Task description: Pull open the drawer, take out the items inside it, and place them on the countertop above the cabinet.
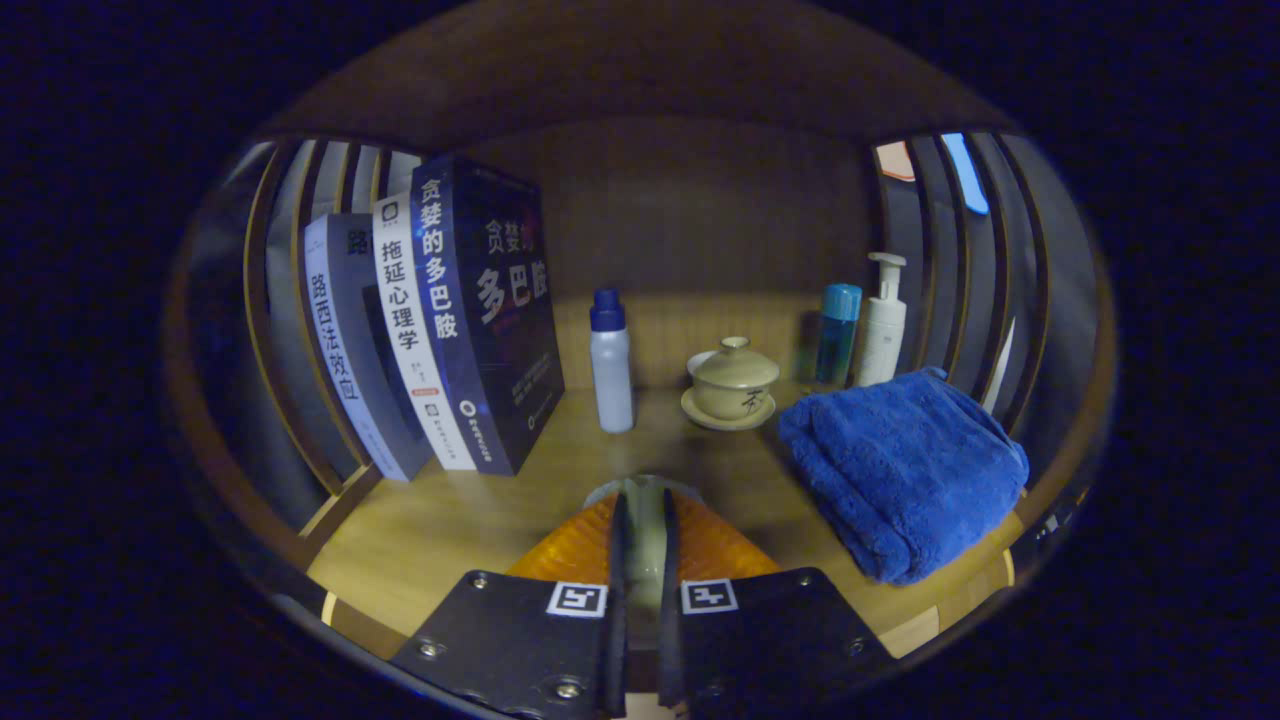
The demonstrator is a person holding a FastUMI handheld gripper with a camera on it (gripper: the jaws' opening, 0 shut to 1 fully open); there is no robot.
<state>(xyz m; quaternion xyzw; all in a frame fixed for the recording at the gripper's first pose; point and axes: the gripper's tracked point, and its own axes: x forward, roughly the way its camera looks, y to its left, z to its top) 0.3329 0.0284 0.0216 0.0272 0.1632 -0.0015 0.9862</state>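
My gripper [644, 502] hovers low over the wooden countertop [450, 520], near its front edge. Its fingers are closed on a thin pale item [645, 555] with a rounded top; only a narrow strip of it shows, so I cannot tell what it is. Beyond the fingers a lidded beige tea bowl [733, 382] sits on its saucer. A white bottle with a blue cap [611, 362] stands to its left. A folded blue towel [905, 470] lies ahead to the right of the fingers.
Three books [440, 320] lean upright at the left against a slatted side rail [290, 330]. A teal bottle [836, 335] and a white pump bottle [882, 325] stand at the back right by the other slatted rail [975, 270]. A wooden back panel closes the shelf.
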